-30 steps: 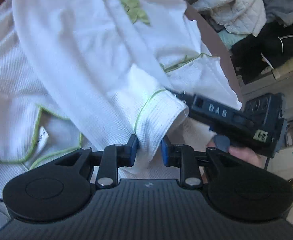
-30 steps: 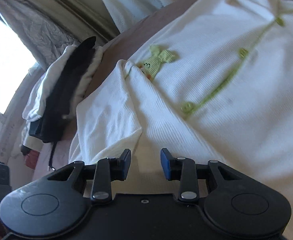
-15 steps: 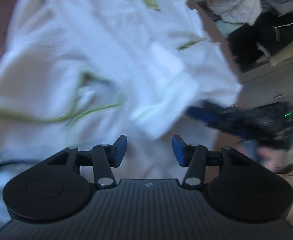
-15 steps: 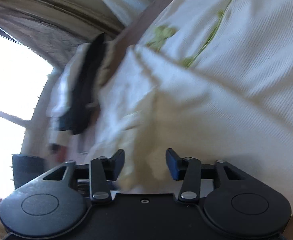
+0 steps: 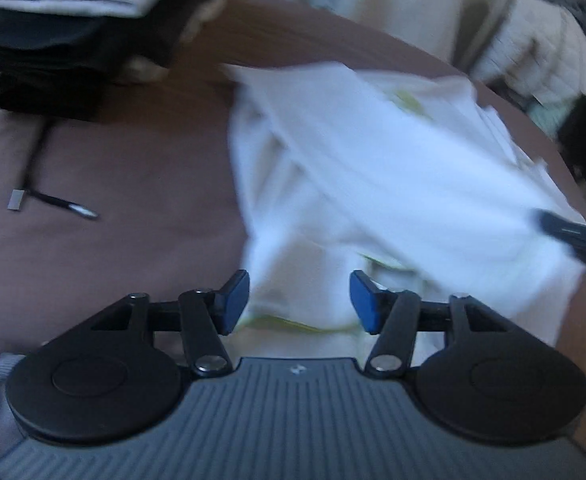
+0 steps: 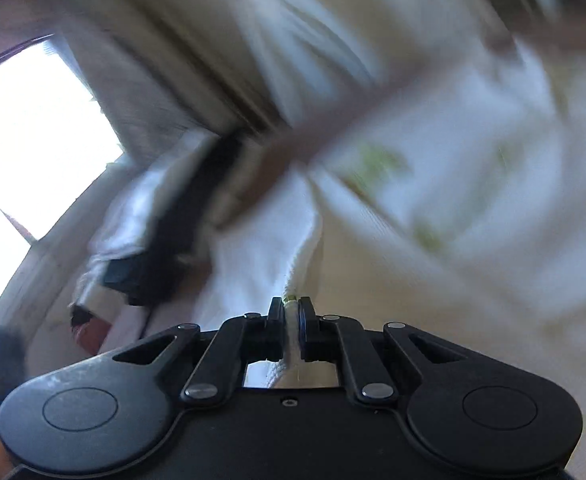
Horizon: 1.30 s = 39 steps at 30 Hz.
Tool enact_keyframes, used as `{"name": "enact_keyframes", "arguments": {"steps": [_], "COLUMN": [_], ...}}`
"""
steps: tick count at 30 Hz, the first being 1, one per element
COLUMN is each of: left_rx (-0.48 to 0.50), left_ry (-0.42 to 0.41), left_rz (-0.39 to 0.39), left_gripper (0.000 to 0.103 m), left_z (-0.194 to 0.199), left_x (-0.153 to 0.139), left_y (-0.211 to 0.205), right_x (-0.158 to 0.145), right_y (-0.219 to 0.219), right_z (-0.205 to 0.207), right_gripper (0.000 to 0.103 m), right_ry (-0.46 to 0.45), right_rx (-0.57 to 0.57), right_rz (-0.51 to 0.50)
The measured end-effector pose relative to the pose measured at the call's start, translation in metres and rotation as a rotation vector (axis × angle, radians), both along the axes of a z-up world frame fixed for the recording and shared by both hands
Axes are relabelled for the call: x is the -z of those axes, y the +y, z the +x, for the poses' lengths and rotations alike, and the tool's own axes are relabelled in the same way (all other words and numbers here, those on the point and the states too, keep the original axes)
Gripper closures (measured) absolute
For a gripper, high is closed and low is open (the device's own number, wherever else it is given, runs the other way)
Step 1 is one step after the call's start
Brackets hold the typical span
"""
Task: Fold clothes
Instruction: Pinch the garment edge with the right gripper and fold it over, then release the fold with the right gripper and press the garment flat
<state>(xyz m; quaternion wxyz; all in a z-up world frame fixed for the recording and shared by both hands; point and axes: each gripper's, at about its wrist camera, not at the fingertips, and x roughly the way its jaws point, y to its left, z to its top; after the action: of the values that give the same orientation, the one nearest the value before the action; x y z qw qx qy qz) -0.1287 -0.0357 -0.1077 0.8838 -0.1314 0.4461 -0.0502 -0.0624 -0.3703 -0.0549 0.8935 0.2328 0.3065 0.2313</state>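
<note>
A white knitted cardigan with green trim [image 5: 373, 168] lies partly folded on the brown table [image 5: 113, 184]. My left gripper [image 5: 299, 300] is open, its blue pads hanging over the cardigan's near edge with nothing between them. At the right edge of the left wrist view the right gripper's dark fingers [image 5: 577, 240] reach into the cloth. In the blurred right wrist view my right gripper [image 6: 291, 312] is shut on a fold of the white cardigan [image 6: 265, 264], which runs up between the pads.
A stack of folded black and white clothes [image 5: 85, 20] sits at the table's far left, a black cord with a tag [image 5: 33, 184] trailing from it. Loose garments [image 5: 541, 48] are piled beyond the table at the right. A bright window [image 6: 33, 136] is at the left.
My left gripper let go of the cardigan's cuff, opened wide and pulled back to the left. My right gripper closed on a fold of the cardigan and is moving fast.
</note>
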Motion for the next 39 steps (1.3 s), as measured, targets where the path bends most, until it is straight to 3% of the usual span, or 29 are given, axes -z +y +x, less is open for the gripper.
{"name": "enact_keyframes", "arguments": {"steps": [3,5,7,11,13,16,18,20,21,22,24,25,27,30,31,33,35,36,39], "left_rx": [-0.018,-0.030,-0.036,-0.021,-0.021,-0.042,-0.051,-0.037,-0.021,-0.004,0.005,0.005,0.004,-0.009,-0.011,-0.015,-0.021,-0.023,-0.031], "left_ry": [0.021,0.035,0.045,0.002,-0.029,-0.062,-0.076,-0.073,-0.093,-0.129,-0.183,-0.207,-0.244,-0.238,-0.224,-0.197,-0.167,-0.152,-0.107], "left_rz": [-0.013,-0.022,-0.026,-0.013,-0.011,-0.026,-0.028,0.001,0.024,0.047,0.069,0.076,0.072,0.019,0.023,0.017,-0.037,-0.063,-0.144], "left_gripper": [0.043,0.043,0.043,0.043,0.043,0.043,0.039,0.039,0.039,0.038,0.035,0.034,0.033,0.024,0.023,0.020,0.012,0.012,0.012], "left_z": [0.007,0.012,0.016,0.015,0.014,0.015,0.017,0.023,0.024,0.025,0.023,0.021,0.018,0.013,0.013,0.014,0.018,0.020,0.026], "left_x": [0.008,0.014,0.018,0.017,0.015,0.013,0.012,0.014,0.015,0.016,0.015,0.015,0.014,0.012,0.013,0.016,0.022,0.026,0.036], "left_y": [0.009,0.016,0.019,0.015,0.015,0.021,0.023,0.020,0.018,0.016,0.015,0.016,0.018,0.024,0.024,0.024,0.030,0.033,0.042], "right_x": [-0.003,0.018,0.039,0.035,0.012,-0.033,-0.045,-0.024,-0.008,0.007,0.027,0.027,0.015,-0.014,-0.022,-0.029,-0.025,-0.018,0.010], "right_y": [-0.012,-0.013,-0.012,-0.009,-0.007,-0.017,-0.019,-0.008,0.000,0.008,0.031,0.040,0.050,0.061,0.065,0.077,0.095,0.108,0.148], "right_z": [0.001,0.011,0.018,0.015,0.011,-0.005,-0.005,0.002,0.006,0.010,0.001,-0.007,-0.024,-0.049,-0.057,-0.070,-0.078,-0.083,-0.100], "right_gripper": [0.093,0.088,0.089,0.093,0.093,0.094,0.093,0.092,0.080,0.078,0.077,0.077,0.072,0.046,0.042,0.037,0.022,0.016,0.016], "right_ry": [0.047,0.127,0.208,0.191,0.143,0.059,0.086,0.168,0.213,0.259,0.218,0.177,0.104,-0.037,-0.073,-0.079,-0.050,-0.055,-0.134], "right_rx": [0.093,0.129,0.162,0.196,0.178,0.121,0.060,0.026,0.014,0.001,0.028,0.028,-0.033,-0.150,-0.180,-0.260,-0.363,-0.406,-0.494], "right_rz": [-0.185,-0.298,-0.341,-0.302,-0.269,-0.102,-0.111,-0.312,-0.439,-0.566,-0.848,-0.888,-0.826,-0.700,-0.666,-0.578,-0.533,-0.561,-0.775]}}
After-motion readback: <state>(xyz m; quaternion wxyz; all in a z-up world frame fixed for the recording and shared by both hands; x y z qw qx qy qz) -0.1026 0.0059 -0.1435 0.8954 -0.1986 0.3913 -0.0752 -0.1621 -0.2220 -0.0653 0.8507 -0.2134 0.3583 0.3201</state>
